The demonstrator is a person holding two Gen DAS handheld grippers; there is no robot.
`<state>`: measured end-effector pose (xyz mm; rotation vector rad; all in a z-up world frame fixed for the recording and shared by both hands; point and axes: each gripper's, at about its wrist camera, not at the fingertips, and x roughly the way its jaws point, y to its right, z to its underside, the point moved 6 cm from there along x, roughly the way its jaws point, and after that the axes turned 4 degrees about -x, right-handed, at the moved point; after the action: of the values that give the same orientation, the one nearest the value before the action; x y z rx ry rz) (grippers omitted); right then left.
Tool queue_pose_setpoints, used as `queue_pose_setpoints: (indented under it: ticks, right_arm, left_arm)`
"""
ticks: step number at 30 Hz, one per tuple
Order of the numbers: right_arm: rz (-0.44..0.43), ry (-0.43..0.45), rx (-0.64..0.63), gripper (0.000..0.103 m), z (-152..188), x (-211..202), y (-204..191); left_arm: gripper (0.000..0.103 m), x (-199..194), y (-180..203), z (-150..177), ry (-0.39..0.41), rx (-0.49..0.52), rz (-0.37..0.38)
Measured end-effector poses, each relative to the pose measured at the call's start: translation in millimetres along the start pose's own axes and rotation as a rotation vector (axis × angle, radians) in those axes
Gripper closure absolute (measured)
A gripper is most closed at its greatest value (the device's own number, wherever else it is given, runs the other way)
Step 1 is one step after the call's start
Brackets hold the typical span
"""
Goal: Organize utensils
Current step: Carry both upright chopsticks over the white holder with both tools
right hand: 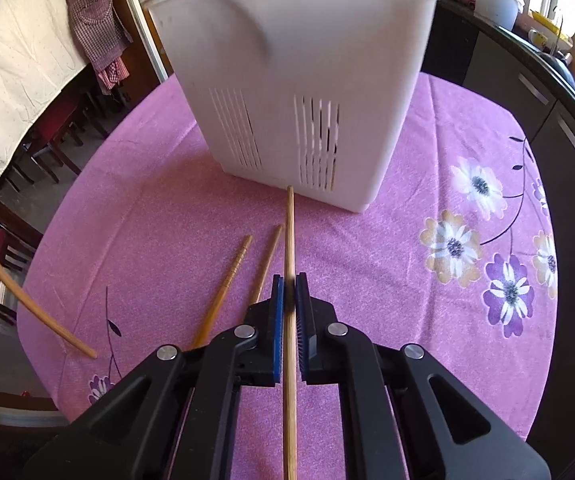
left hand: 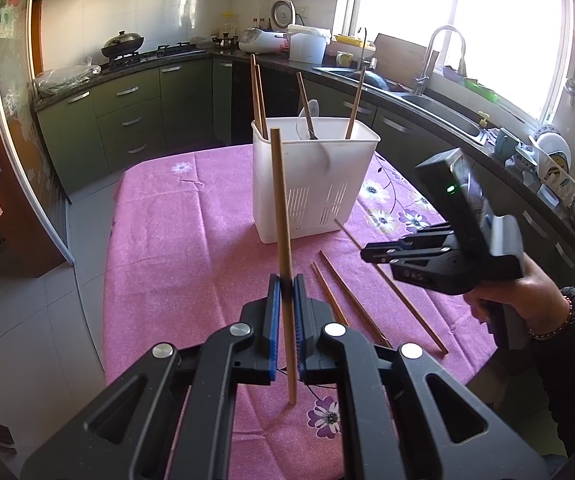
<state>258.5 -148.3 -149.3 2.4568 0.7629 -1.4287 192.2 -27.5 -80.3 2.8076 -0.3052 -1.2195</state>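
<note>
The left gripper (left hand: pixel 286 285) fills the near edge of the left wrist view, its blue pads (left hand: pixel 274 308) clamped on a wooden chopstick (left hand: pixel 281 216) that stands almost upright between them. The stick's top reaches up in front of the white utensil holder (left hand: pixel 311 184) and its lower end hangs free above the pink flowered tablecloth (left hand: pixel 175 240). The holder stands further back near the middle of the table, with several chopsticks (left hand: pixel 256 92) and a white spoon leaning inside it.

Just right of the left gripper, two loose chopsticks (left hand: pixel 339 280) lie side by side on the cloth, slanting away toward the holder.

Further right, the right gripper (right hand: pixel 289 288) is closed on a third stick, the held chopstick (right hand: pixel 289 240). This stick runs straight along the line of the fingers, its far tip pointing at the base of the holder's slotted wall. In the left wrist view the same gripper hangs above the cloth, held by a hand (left hand: pixel 527 292) with a beaded bracelet at the wrist.
</note>
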Motion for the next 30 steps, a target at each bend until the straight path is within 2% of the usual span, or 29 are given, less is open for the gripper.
queue_pose_setpoints:
  ticks: [6,9,15,30]
  right_arm:
    - [-0.001,0.217,-0.003,0.096,-6,-93,3]
    - [0.011,0.276,-0.020,0.096,0,-127,2]
    - [0.019,0.291,-0.035,0.096,19,-152,0]
    - [0.000,0.306,-0.029,0.096,36,-159,0]
  left_arm:
    - [0.096,-1,-2,0,0.001,-0.002,-0.007]
    - [0.096,-2,-1,1,0.002,0.000,-0.010]
    - [0.096,-4,4,2,0.006,0.007,-0.014]
    - [0.097,-13,14,3,0.023,0.044,-0.025]
